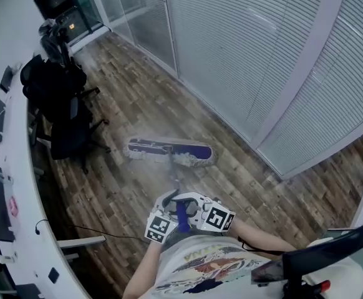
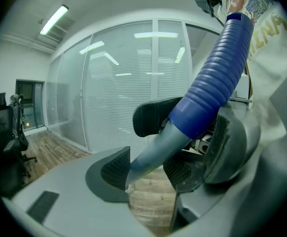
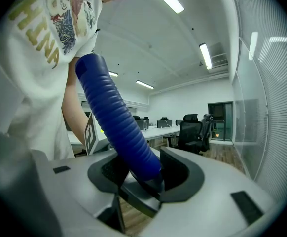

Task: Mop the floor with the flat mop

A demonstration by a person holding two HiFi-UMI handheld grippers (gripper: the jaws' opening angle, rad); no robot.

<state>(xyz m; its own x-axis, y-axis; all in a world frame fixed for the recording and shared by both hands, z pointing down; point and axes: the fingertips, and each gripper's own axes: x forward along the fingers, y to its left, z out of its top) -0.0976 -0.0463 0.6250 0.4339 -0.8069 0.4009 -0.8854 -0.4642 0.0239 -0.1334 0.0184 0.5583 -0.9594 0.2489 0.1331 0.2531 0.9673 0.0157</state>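
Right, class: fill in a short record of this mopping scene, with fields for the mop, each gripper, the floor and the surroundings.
mop head: lies flat on the floor, long side across the head view
mop handle: tilted, blue ribbed grip at its upper end
left gripper: shut on the grey shaft just below the blue grip
right gripper: shut on the lower end of the blue grip
floor: wood-look planks
surroundings: black office chairs beside a long white desk on the left; glass wall with blinds on the right
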